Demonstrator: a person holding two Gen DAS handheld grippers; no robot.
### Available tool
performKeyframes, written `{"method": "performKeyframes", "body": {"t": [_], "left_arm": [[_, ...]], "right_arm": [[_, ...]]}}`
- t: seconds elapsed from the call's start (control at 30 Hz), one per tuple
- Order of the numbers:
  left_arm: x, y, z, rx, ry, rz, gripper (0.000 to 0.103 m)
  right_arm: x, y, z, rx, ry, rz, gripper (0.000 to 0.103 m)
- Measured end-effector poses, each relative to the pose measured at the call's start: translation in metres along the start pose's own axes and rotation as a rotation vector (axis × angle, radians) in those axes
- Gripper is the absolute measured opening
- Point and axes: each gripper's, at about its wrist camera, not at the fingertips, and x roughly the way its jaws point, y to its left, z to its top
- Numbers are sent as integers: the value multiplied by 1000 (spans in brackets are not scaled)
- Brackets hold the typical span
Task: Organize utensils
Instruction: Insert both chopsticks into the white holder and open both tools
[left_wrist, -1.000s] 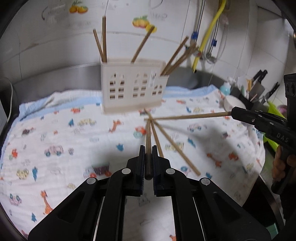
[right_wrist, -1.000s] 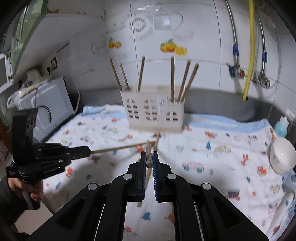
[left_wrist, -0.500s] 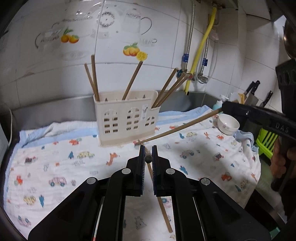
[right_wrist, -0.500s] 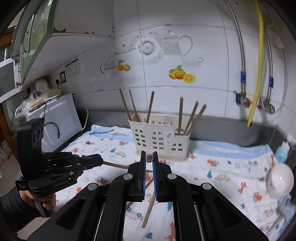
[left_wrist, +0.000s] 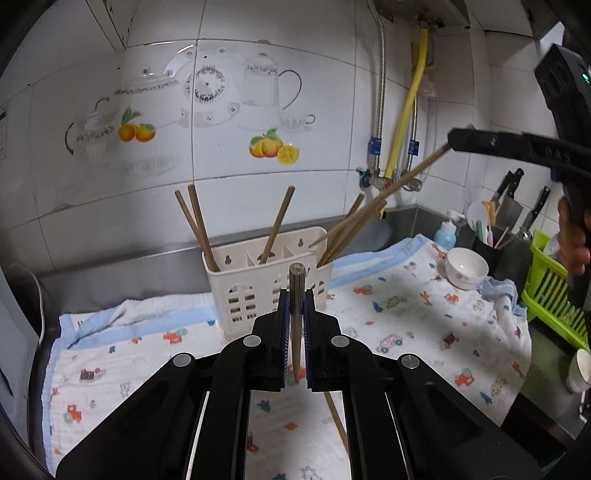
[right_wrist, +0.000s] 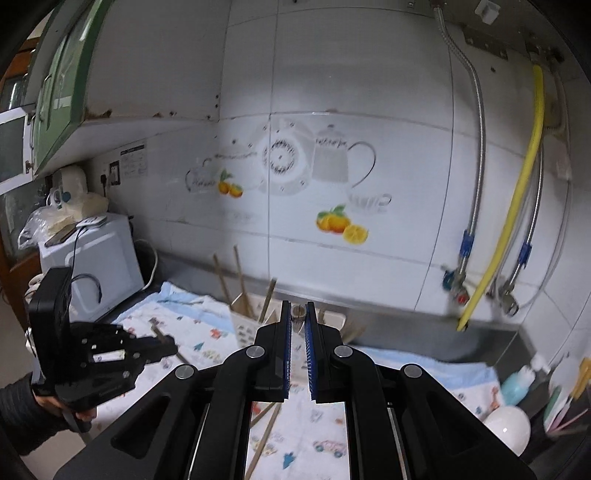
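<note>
Wooden chopstick (left_wrist: 296, 295) (pinched upright) fronts cream holder's (left_wrist: 258, 291) rim.

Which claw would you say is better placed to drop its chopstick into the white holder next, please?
Probably the left claw: its chopstick stands nearly upright just before the holder. The right claw holds its chopstick high and slanted, so it needs more turning.

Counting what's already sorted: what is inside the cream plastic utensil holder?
The cream plastic utensil holder has brown wooden chopsticks leaning in its compartments: two on the left, one in the middle, several on the right. Their lower ends are hidden by its walls, so the compartment floors cannot be checked.
</note>
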Motion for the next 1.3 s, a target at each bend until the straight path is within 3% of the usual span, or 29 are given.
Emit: {"method": "performKeyframes", "body": {"t": [0.3, 0.6, 0.83, 1.03, 1.3], "left_arm": [[-12, 3, 42, 30, -88, 24, 5], [-28, 8, 100, 68, -210, 66, 5], [-16, 4, 134, 99, -272, 93, 5], [13, 11, 147, 89, -270, 126, 5], [53, 32, 137, 40, -213, 157, 5]], "right_arm": [[44, -4, 31, -55, 119, -41, 7], [102, -15, 31, -45, 216, -52, 7], [131, -22, 21, -22, 252, -47, 7], [143, -24, 15, -32, 257, -38, 7], [128, -22, 18, -36, 190, -22, 9]]}}
